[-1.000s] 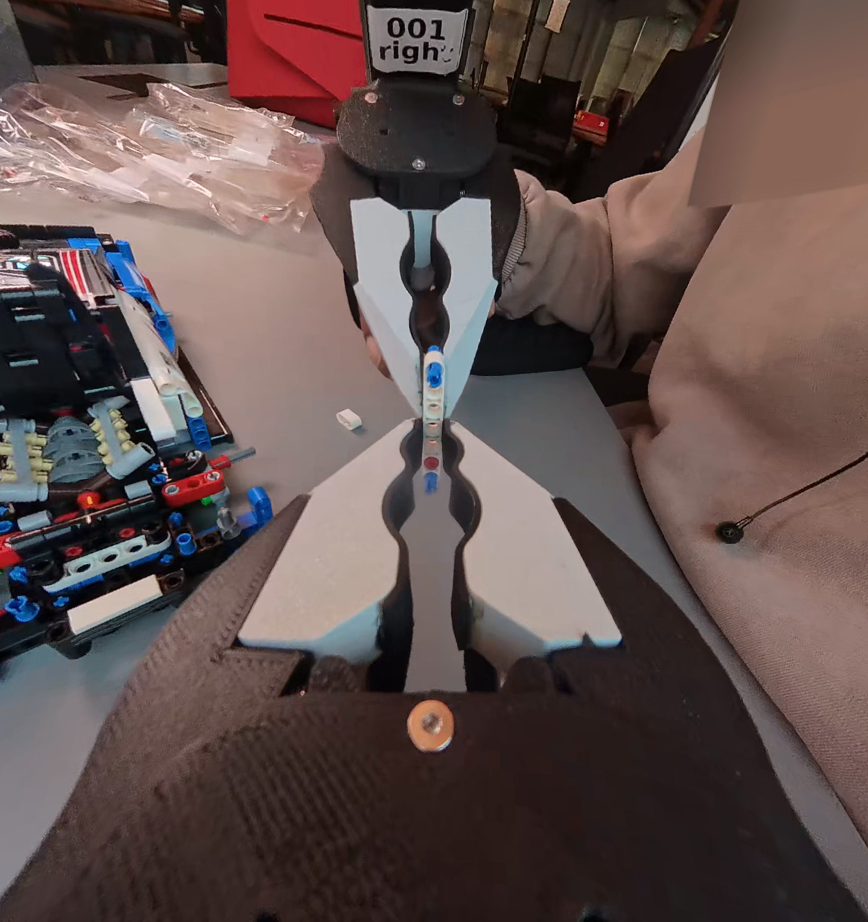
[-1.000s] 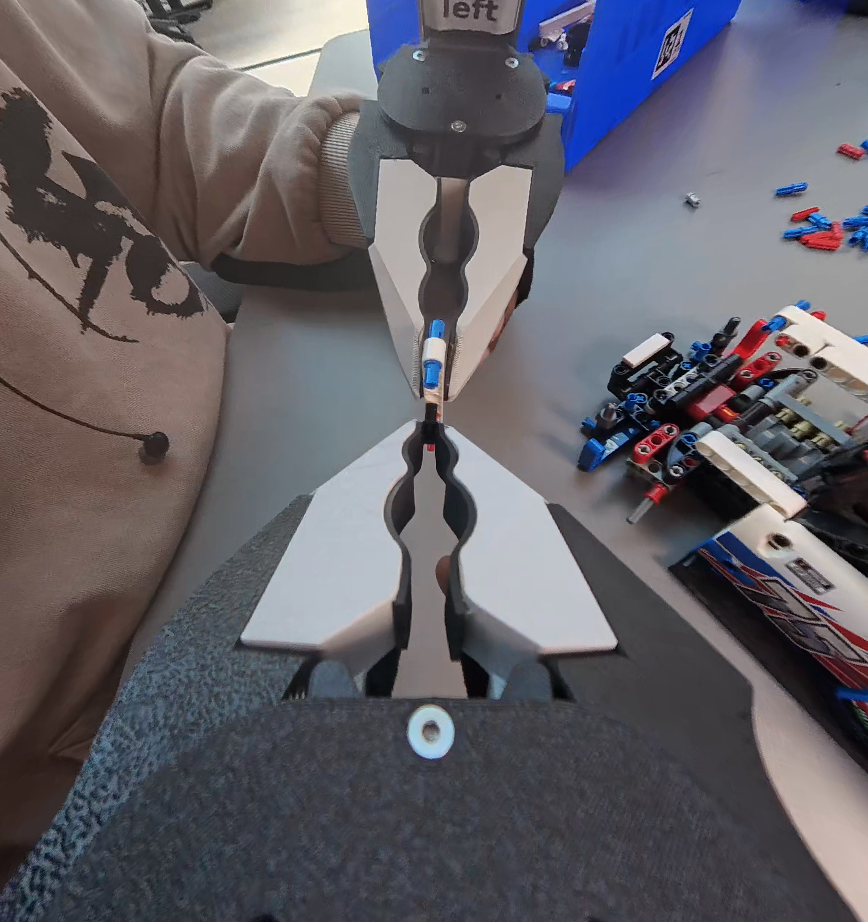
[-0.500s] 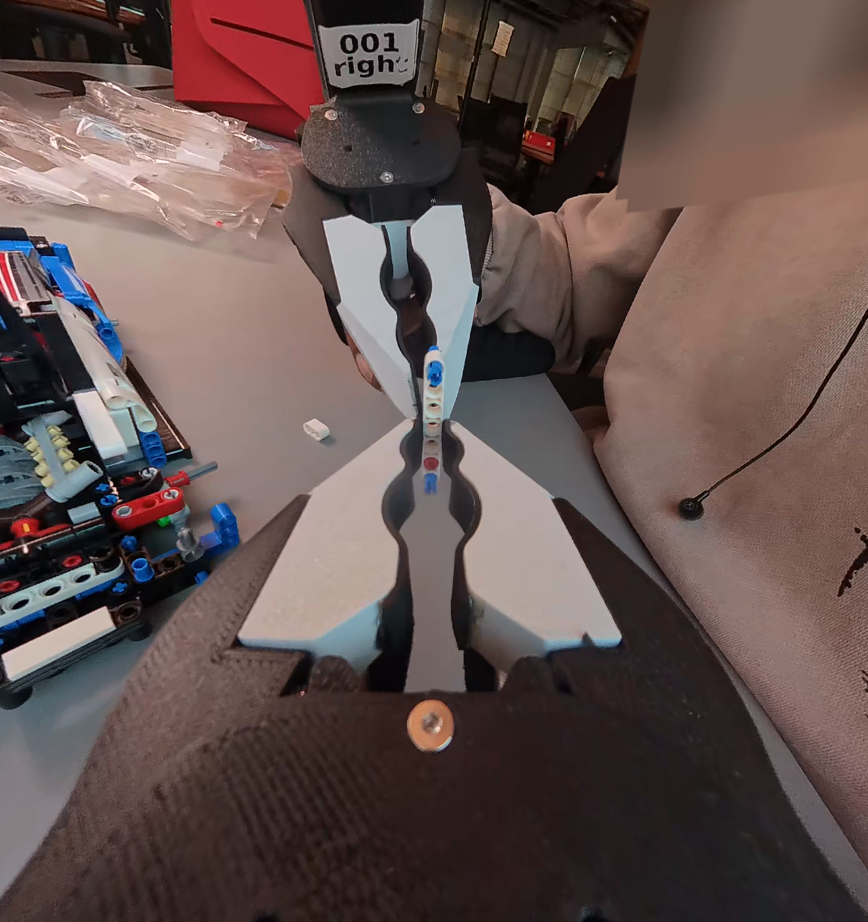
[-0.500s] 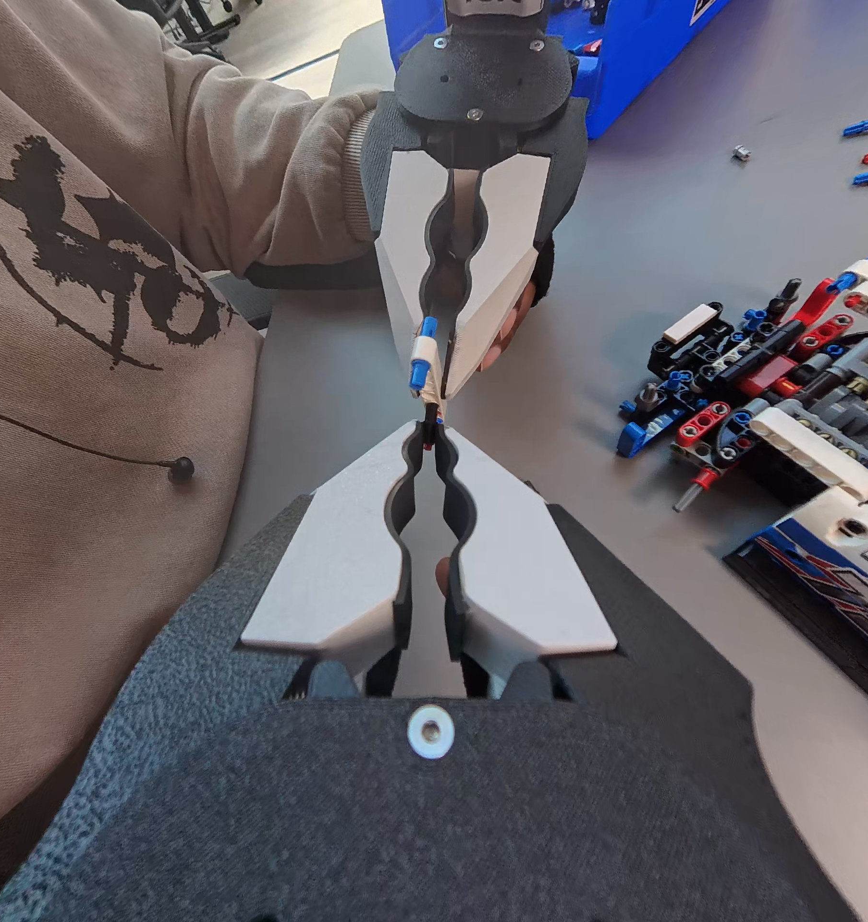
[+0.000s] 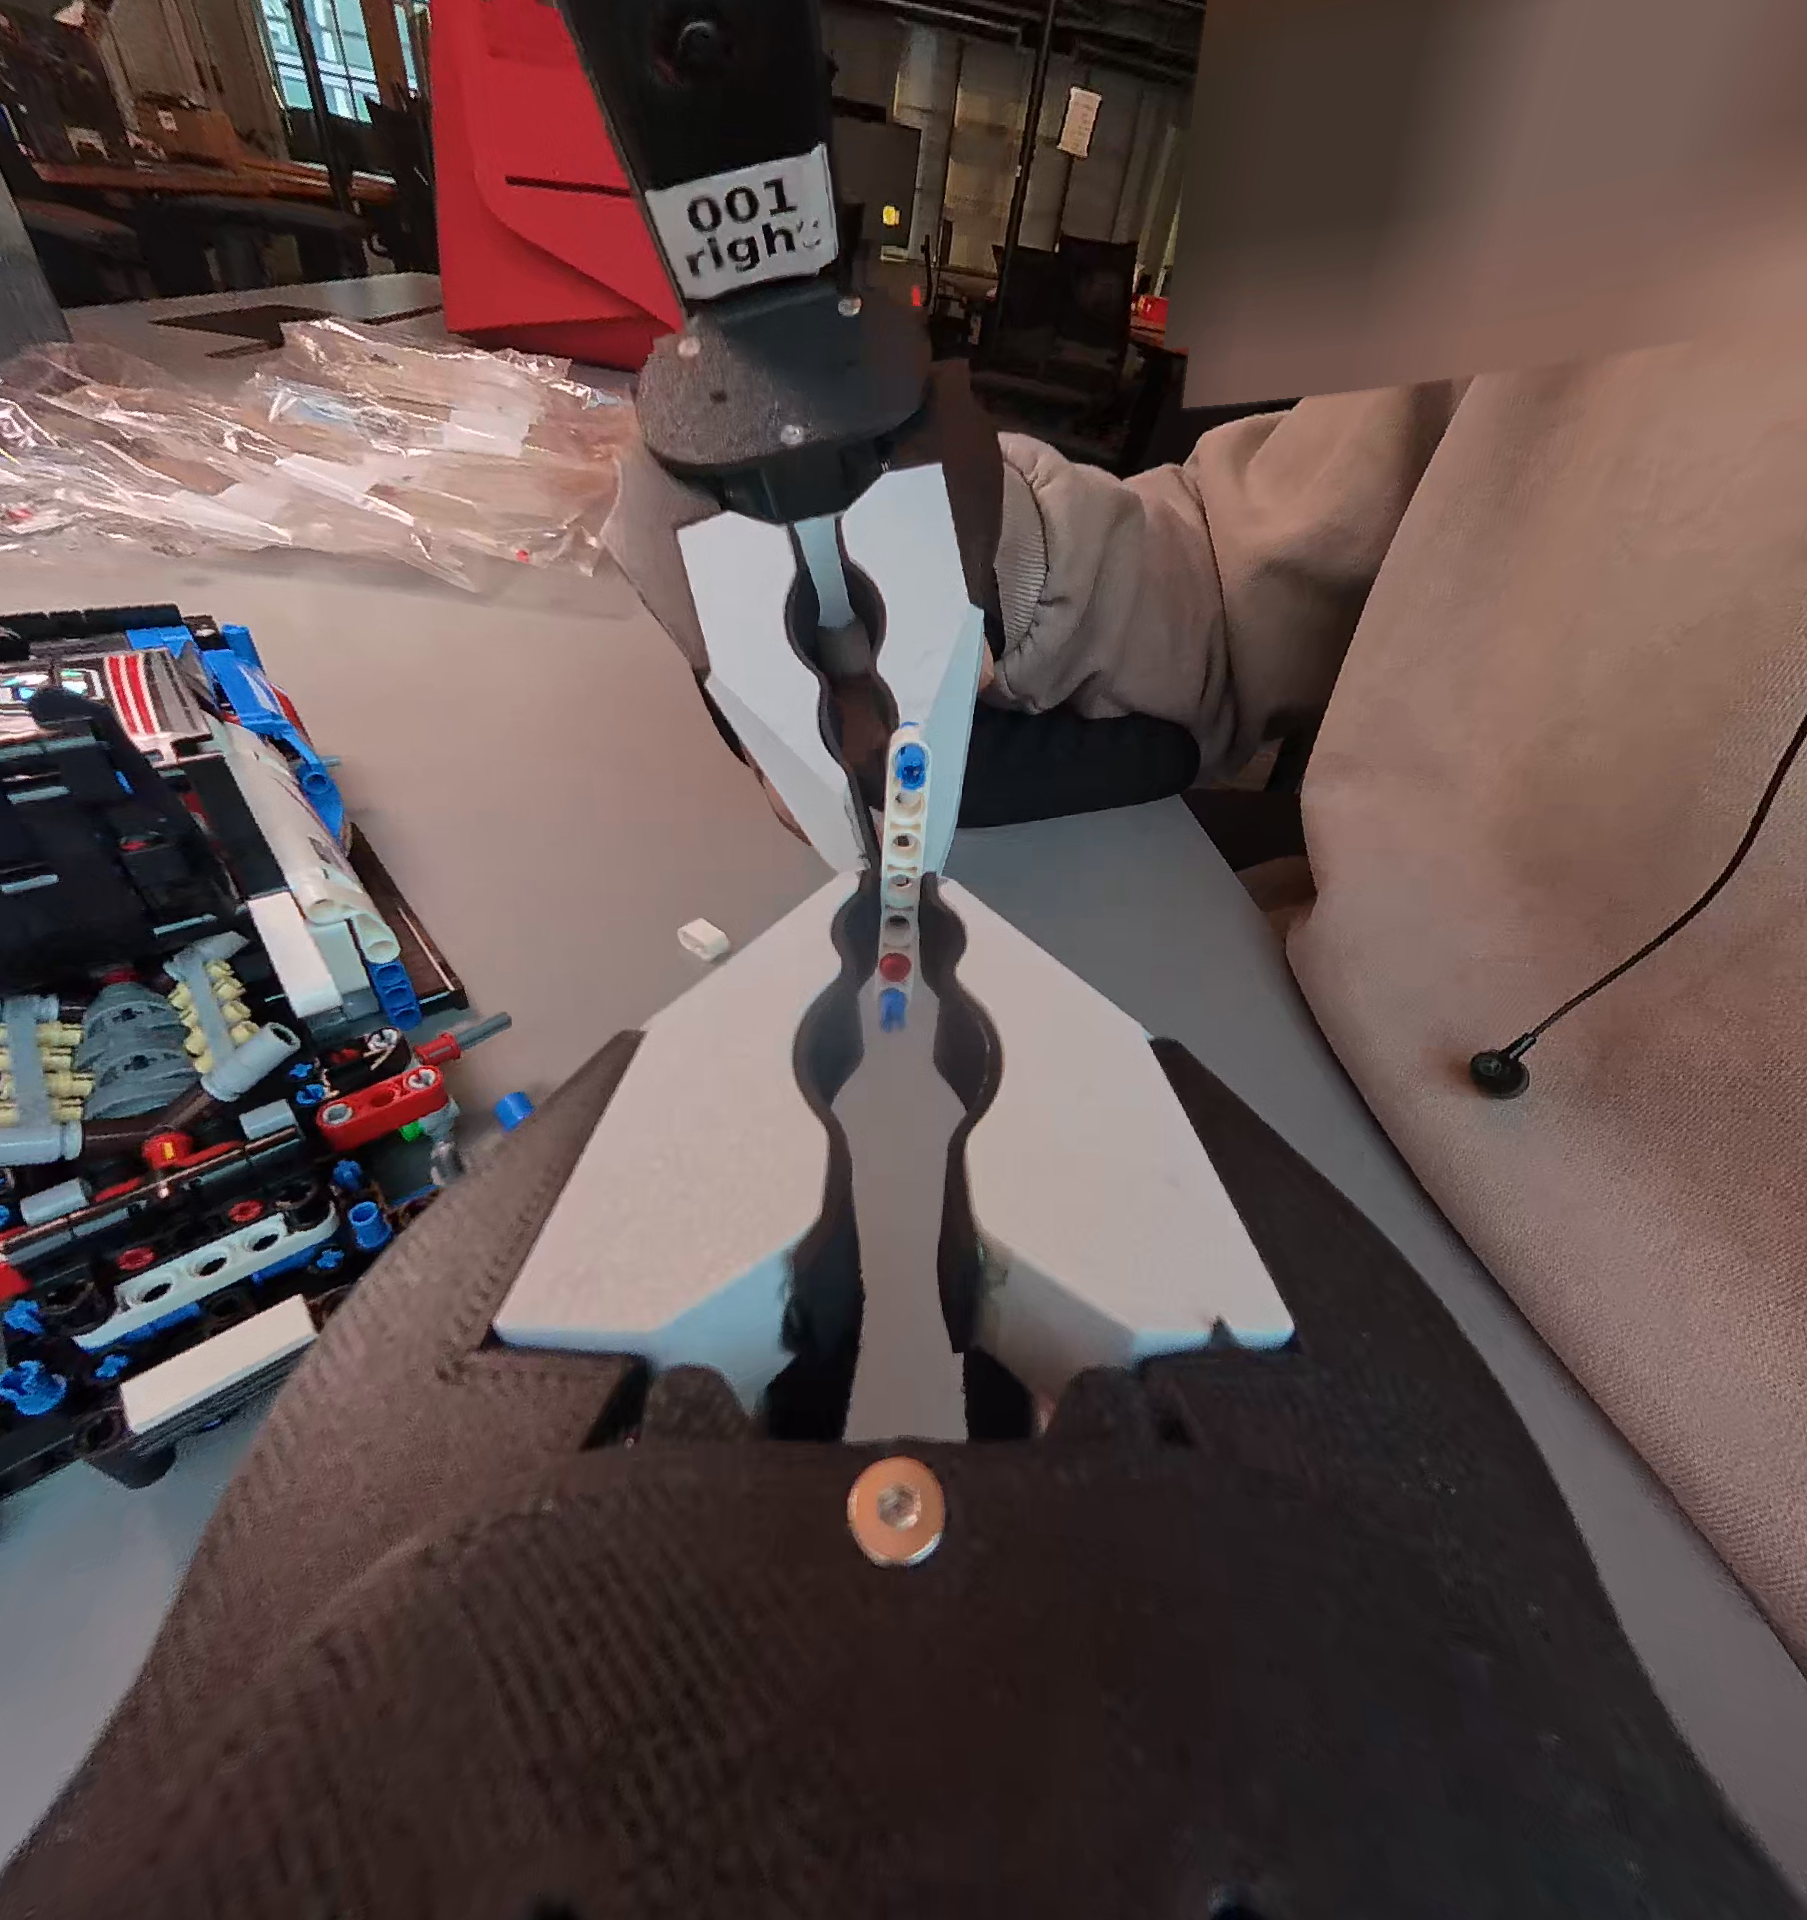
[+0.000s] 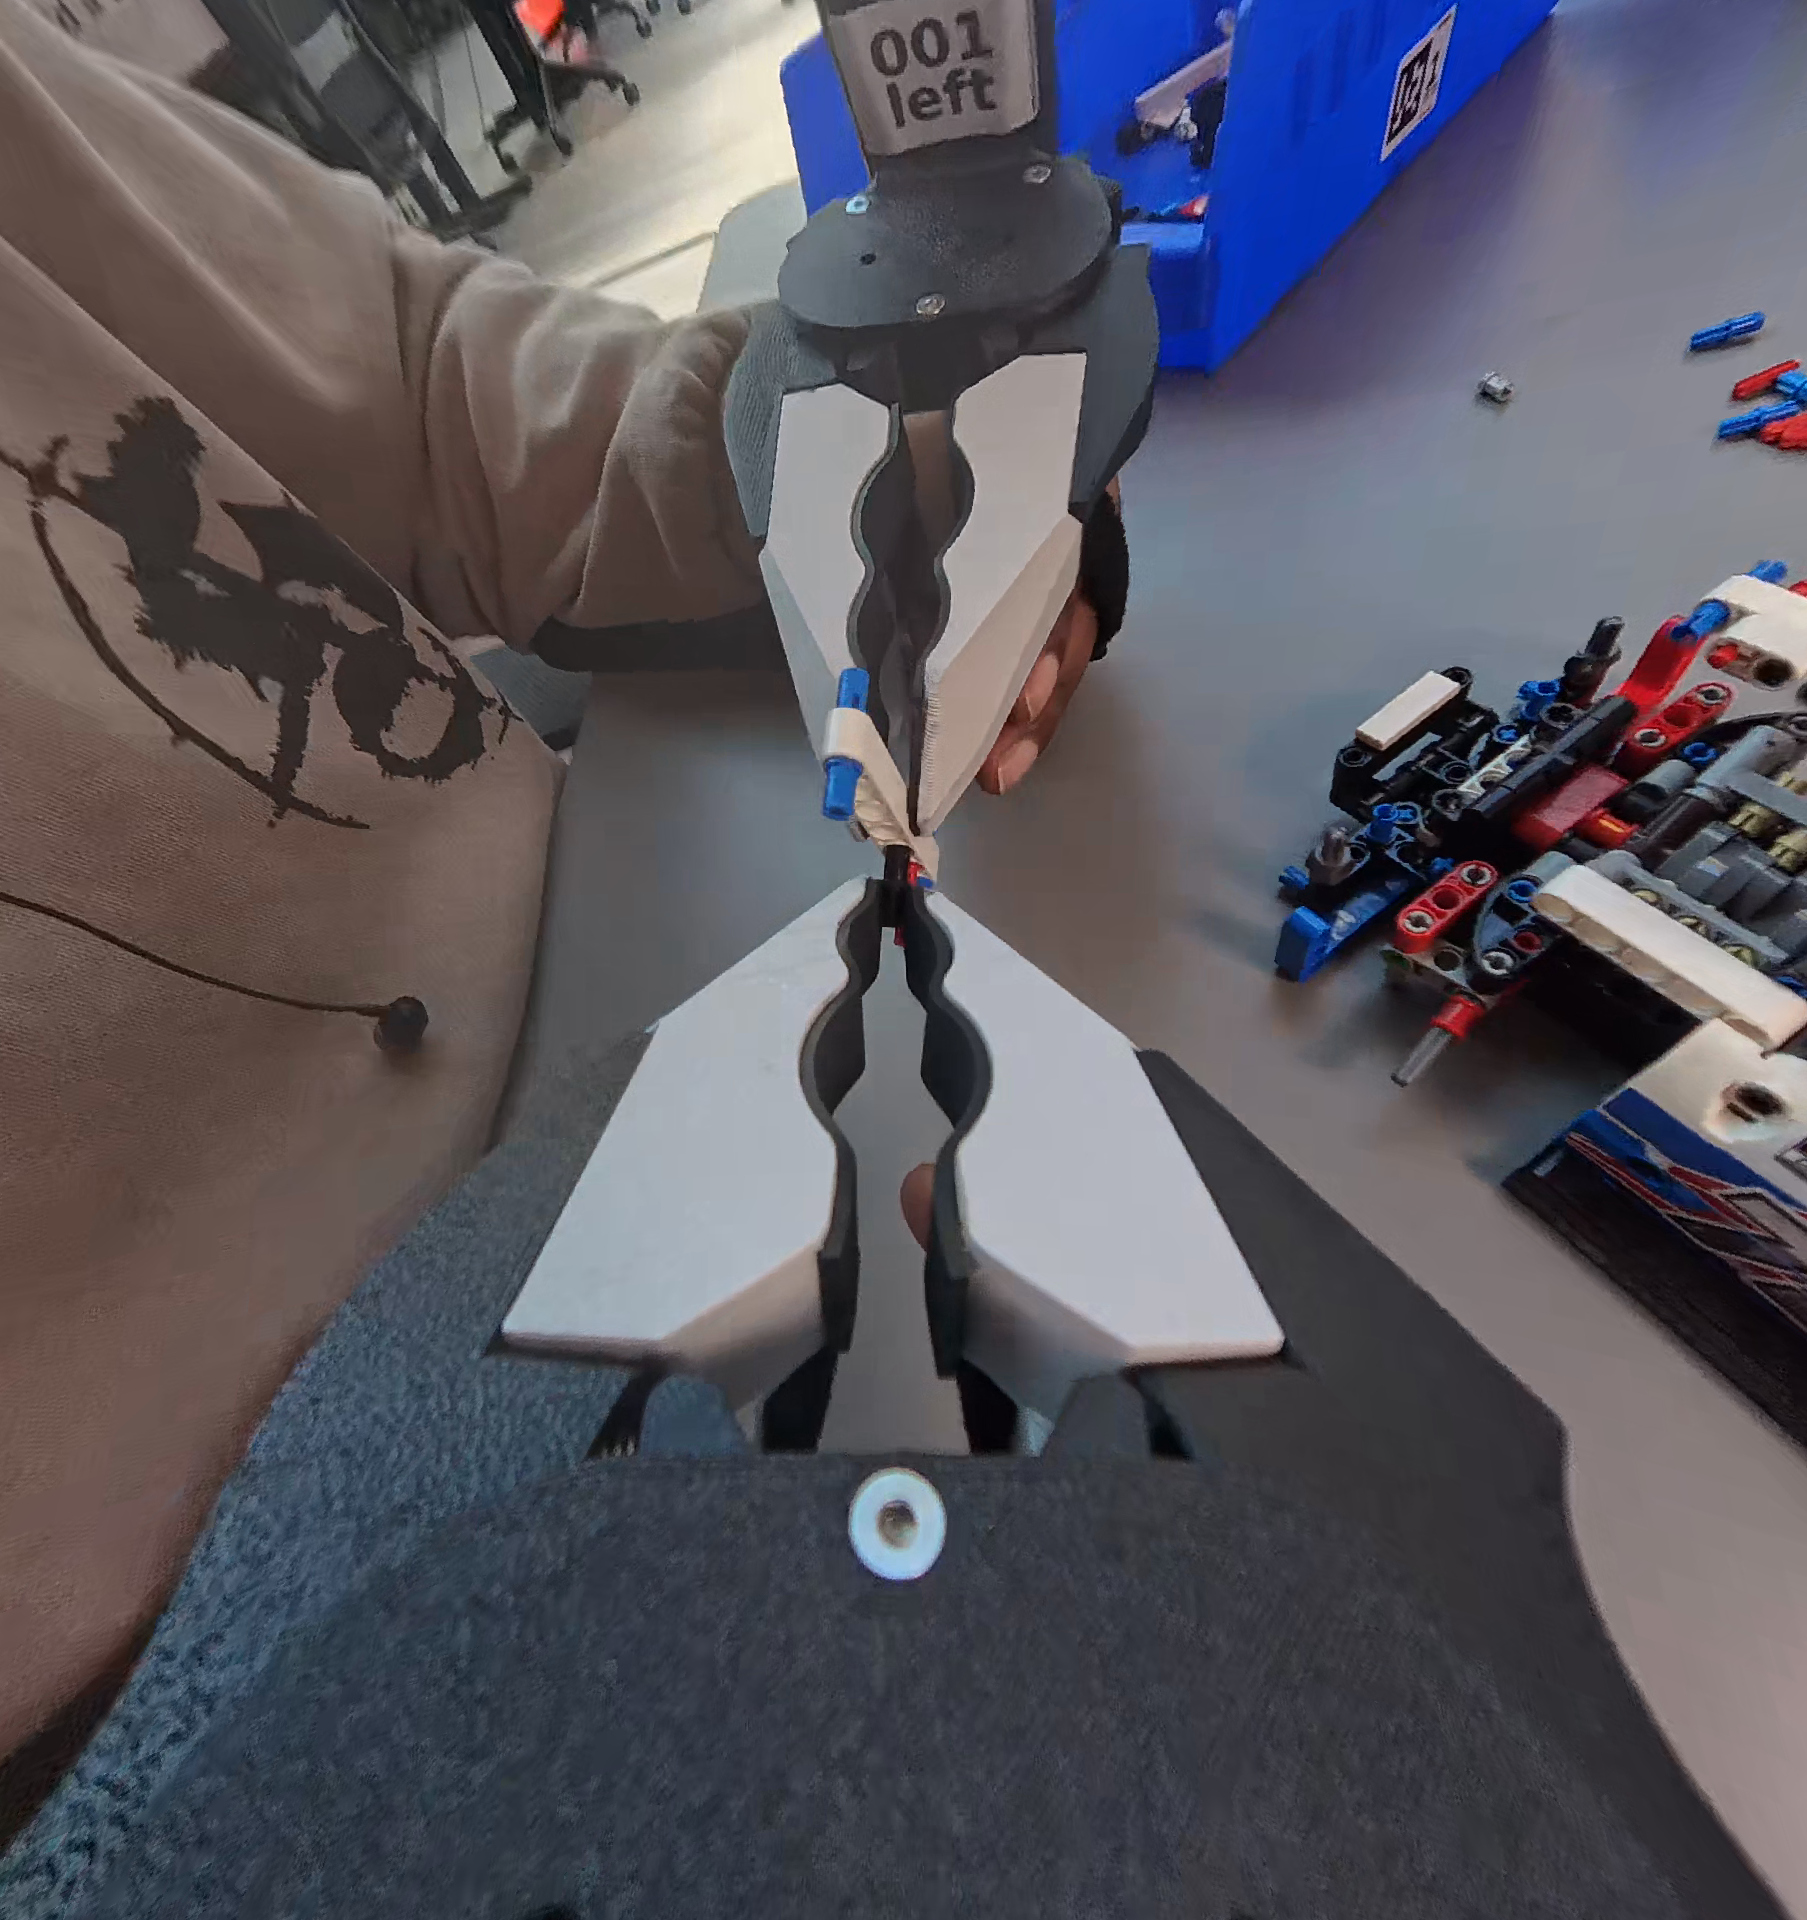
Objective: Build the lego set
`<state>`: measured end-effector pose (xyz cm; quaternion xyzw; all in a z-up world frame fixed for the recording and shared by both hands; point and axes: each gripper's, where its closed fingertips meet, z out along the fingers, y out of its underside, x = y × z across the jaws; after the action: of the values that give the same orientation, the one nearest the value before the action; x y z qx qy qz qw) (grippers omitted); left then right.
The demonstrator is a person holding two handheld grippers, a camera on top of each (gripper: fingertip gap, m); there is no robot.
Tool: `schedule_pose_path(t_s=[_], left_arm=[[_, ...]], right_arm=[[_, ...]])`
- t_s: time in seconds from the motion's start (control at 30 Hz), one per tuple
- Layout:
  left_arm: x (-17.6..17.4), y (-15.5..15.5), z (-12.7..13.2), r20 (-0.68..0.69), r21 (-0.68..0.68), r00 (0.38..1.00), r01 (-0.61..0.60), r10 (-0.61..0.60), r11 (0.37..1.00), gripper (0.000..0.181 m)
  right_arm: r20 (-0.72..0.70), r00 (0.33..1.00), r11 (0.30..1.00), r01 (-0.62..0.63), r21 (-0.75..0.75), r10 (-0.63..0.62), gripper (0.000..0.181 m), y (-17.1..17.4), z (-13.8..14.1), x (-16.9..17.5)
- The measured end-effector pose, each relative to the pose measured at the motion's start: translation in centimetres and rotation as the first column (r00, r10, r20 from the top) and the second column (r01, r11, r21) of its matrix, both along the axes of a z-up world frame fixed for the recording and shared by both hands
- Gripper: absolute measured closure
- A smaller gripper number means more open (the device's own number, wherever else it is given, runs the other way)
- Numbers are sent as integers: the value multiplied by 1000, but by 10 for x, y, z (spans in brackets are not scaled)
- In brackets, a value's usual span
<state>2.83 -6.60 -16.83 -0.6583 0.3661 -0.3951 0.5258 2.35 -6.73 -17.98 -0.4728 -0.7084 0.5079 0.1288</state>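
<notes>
White beam clenched by left gripper; right gripper pinches small piece

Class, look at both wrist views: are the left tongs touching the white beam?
Touching. In the left wrist view, the left tongs pinch the white beam at their tips, no gap showing.

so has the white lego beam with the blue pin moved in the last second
Yes. The white lego beam has tilted, its blue-pinned end swinging left, away from the part-built lego car.
</notes>
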Motion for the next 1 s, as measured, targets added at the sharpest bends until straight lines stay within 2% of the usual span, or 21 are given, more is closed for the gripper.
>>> schedule_pose_path(t_s=[0.1, 0.23, 0.33, 0.47, 0.6, 0.7, 0.8, 1.0], left_arm=[[4, -3, -4, -22, -3, 999, 29, -29, 1000, 175], [8, -4, -6, -42, -13, 998, 47, -48, 999, 175], [7, -5, -1, -8, -27, 998, 57, -57, 998, 175], [13, -8, -10, -73, -22, 994, 80, -81, 997, 175], [10, -2, -4, -25, -19, 999, 43, -44, 999, 175], [4, 6, 9, 74, -33, 997, 1, 1, 999, 175], [1, 14, 6, 59, -49, 997, -41, 44, 998, 175], [-16, 26, 9, 101, -77, 982, -149, 156, 986, 175]], right_arm=[[14, 999, 995, -30, 100, 29, 180, -5, -5, 4], [19, 999, 997, -51, 60, 50, 180, -4, -5, 8], [1, 999, 999, -43, 25, 43, 180, -6, -1, 6], [-3, 998, 997, -66, 44, 67, 181, -7, 1, 10], [-39, 999, 999, -31, -15, 31, 181, -3, 10, 6], [-103, 994, 999, 33, -43, -38, 181, 6, 22, -1], [-137, 987, 996, 87, -10, -87, 181, 18, 24, -4], [-213, 970, 993, 114, -10, -114, 181, 28, 33, -1]])
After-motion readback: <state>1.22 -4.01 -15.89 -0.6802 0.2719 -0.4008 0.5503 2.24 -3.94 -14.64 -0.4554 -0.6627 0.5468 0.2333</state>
